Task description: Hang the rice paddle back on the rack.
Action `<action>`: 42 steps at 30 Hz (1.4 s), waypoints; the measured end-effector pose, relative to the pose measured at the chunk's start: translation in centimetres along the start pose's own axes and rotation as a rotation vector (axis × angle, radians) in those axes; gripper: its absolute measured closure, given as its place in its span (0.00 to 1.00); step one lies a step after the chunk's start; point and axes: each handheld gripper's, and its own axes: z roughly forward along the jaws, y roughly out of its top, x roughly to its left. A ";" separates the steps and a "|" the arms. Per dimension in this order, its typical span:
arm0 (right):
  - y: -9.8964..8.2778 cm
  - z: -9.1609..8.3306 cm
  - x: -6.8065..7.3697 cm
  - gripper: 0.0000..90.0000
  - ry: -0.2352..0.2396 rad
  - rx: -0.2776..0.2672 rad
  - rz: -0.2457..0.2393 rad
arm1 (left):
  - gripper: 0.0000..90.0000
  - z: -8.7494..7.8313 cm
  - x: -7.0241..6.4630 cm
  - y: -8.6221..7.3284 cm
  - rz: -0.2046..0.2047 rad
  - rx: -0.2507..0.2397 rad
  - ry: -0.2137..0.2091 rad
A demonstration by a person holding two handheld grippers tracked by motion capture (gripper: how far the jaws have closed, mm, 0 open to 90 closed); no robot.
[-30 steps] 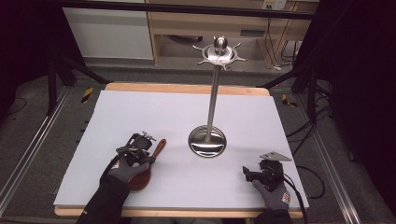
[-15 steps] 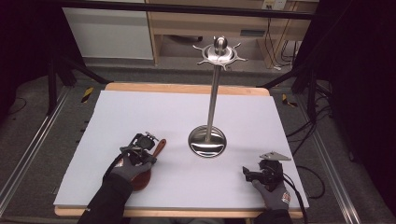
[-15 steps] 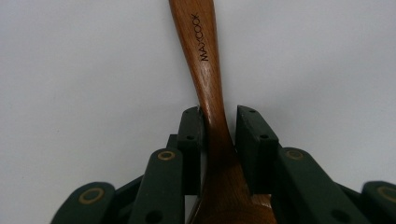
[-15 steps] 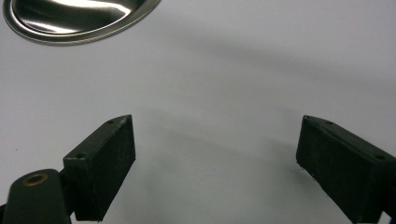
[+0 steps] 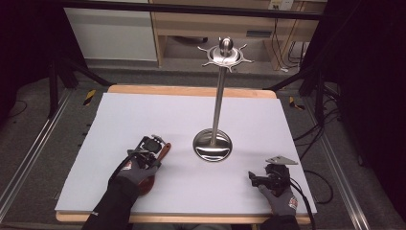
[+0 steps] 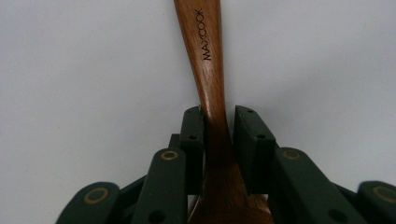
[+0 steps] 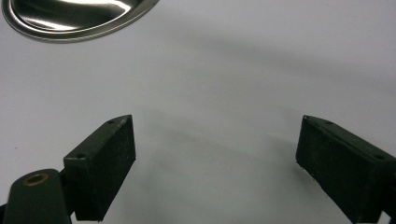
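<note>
Left gripper (image 5: 152, 145), jaws just closing, pinches the wooden spoon (image 6: 208, 70) at its neck, near the white mat's (image 5: 143, 115) front-left, handle pointing away toward the far side, dark glossy wood stamped MAXCOOK, bare mat around; steel stand (image 5: 213, 146) mid-table, right gripper (image 5: 261, 179) spread, empty.

So from my seat: the stand (image 5: 212, 143) sits on the surface (image 5: 143, 115) a bit right of centre, pole going straight up. The spoon (image 5: 163, 151) lies left of its base, near the front, handle pointing away from me. My left gripper (image 5: 154, 143) is on top of it, jaws either side of the handle. My right gripper (image 5: 253, 178) is front right, well apart from the spoon, near the base.
</note>
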 end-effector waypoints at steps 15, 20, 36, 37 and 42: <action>0.0 0.0 0.0 0.14 0.005 0.007 0.006 | 0.85 -0.1 0.6 0.0 0.004 -0.008 -0.019; 0.0 0.1 0.0 0.14 0.005 0.007 0.008 | 0.85 -0.1 0.6 0.0 0.007 -0.008 -0.024; 0.0 0.2 0.0 0.14 0.012 0.013 -0.001 | 0.85 0.0 0.6 0.3 0.010 0.022 -0.016; 0.0 0.2 0.0 0.14 0.011 0.014 -0.001 | 0.85 0.0 0.7 0.3 0.013 0.019 -0.021; 0.0 0.2 0.0 0.14 0.013 0.015 0.000 | 0.85 0.0 0.7 0.3 0.003 0.013 -0.030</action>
